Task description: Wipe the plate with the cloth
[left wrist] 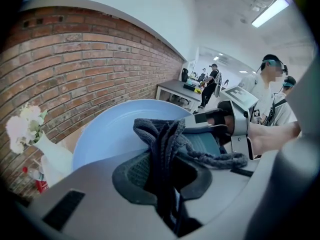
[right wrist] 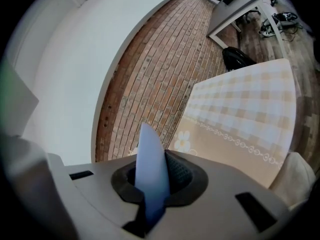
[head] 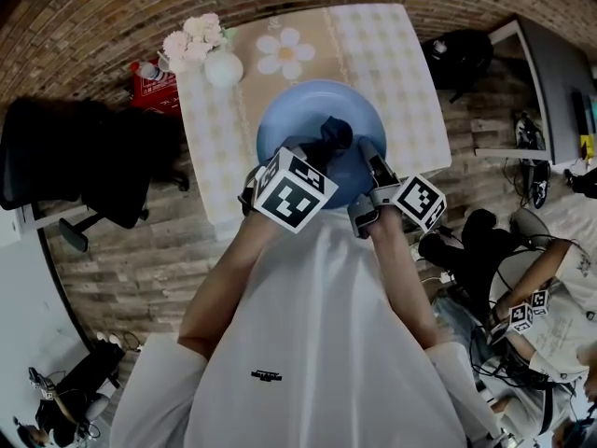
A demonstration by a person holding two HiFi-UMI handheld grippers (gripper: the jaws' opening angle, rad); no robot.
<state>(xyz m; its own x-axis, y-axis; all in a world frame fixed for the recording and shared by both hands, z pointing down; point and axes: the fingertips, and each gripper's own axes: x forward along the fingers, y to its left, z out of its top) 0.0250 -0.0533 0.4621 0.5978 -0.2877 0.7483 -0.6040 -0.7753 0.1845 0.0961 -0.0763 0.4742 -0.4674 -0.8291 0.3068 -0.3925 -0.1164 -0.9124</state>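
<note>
A light blue plate (head: 322,124) is held above the checked table (head: 401,82), tilted up in the left gripper view (left wrist: 115,129). My right gripper (head: 368,161) is shut on its right rim, and the rim shows edge-on between the jaws (right wrist: 152,176). My left gripper (head: 312,152) is shut on a dark grey cloth (head: 331,136), which bunches up against the plate's face (left wrist: 162,144). The right gripper (left wrist: 227,124) also shows in the left gripper view, clamped on the plate's far edge.
A white vase of pale flowers (head: 210,52) and a red can (head: 154,80) stand at the table's far left. A black chair (head: 84,161) is left of the table. Another person (head: 550,287) with grippers sits at right. A brick wall (right wrist: 150,84) lies beyond.
</note>
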